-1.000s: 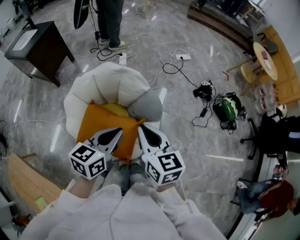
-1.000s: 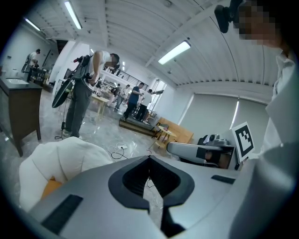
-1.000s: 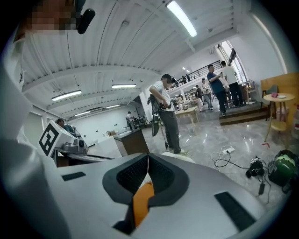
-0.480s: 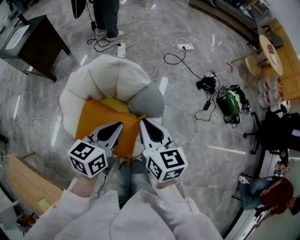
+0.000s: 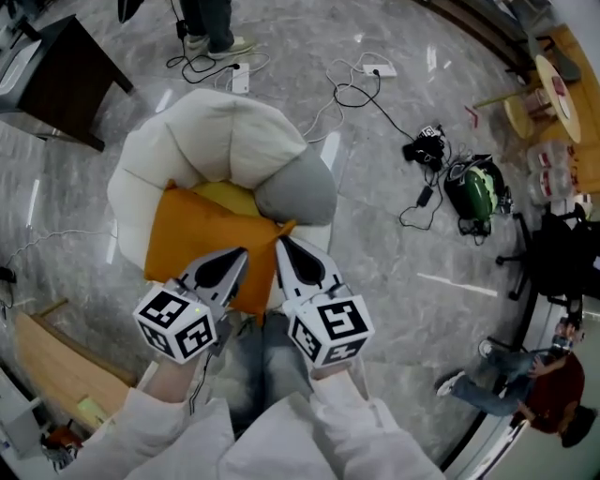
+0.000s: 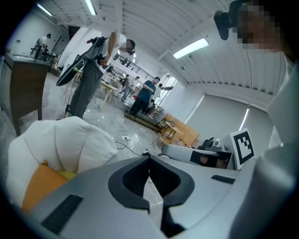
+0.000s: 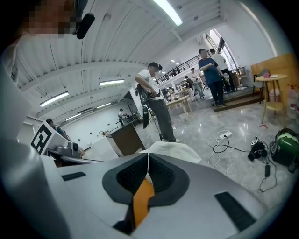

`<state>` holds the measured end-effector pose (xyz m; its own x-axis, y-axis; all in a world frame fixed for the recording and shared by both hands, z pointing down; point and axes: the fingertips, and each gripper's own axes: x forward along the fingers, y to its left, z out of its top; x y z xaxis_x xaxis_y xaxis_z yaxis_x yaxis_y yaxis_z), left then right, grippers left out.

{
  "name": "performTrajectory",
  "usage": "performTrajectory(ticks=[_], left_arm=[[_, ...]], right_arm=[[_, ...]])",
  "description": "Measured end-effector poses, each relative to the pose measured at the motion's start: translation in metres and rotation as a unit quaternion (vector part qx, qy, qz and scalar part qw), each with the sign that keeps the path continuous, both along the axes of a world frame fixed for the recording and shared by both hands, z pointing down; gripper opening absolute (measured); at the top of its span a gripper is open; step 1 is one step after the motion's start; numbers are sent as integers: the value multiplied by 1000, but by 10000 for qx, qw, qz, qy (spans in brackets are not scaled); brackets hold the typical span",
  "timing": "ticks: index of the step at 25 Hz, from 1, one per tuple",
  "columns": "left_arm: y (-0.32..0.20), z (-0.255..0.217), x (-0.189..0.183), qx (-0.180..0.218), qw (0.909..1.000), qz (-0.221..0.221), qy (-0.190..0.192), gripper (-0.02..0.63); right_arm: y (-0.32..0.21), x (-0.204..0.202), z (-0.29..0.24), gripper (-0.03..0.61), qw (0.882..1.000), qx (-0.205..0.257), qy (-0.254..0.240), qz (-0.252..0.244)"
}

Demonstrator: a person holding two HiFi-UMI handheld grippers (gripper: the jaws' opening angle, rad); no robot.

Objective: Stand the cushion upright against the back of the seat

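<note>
An orange cushion (image 5: 192,242) lies flat on the seat of a white puffy armchair (image 5: 211,136). A yellow cushion (image 5: 228,196) peeks out behind it, and a grey cushion (image 5: 298,190) sits at the seat's right. My left gripper (image 5: 243,253) hovers over the orange cushion's near right part, jaws shut and empty. My right gripper (image 5: 279,243) is beside it at the cushion's right corner, also shut on nothing. In the left gripper view the gripper (image 6: 149,157) points past the armchair (image 6: 60,140). In the right gripper view the gripper (image 7: 148,154) has the orange cushion (image 7: 142,200) showing beneath it.
A dark cabinet (image 5: 58,75) stands at the far left, a person (image 5: 208,21) behind the chair. Cables (image 5: 361,89), a black device (image 5: 427,150) and a green bag (image 5: 478,192) lie on the floor to the right. A wooden board (image 5: 52,361) lies at the near left.
Both grippers have sunk toward the cushion's near edge, still side by side and shut. The cushion has not moved on the seat.
</note>
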<state>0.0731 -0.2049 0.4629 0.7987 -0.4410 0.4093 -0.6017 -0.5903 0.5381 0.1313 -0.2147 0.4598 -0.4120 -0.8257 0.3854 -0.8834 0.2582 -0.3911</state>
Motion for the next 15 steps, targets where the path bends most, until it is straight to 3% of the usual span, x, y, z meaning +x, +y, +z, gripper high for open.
performTrajectory(ticks=[15], left_arm=[[-1, 133, 7, -758, 9969, -192, 69, 8]], right_arm=[[4, -13, 138, 15, 9957, -879, -271, -125]])
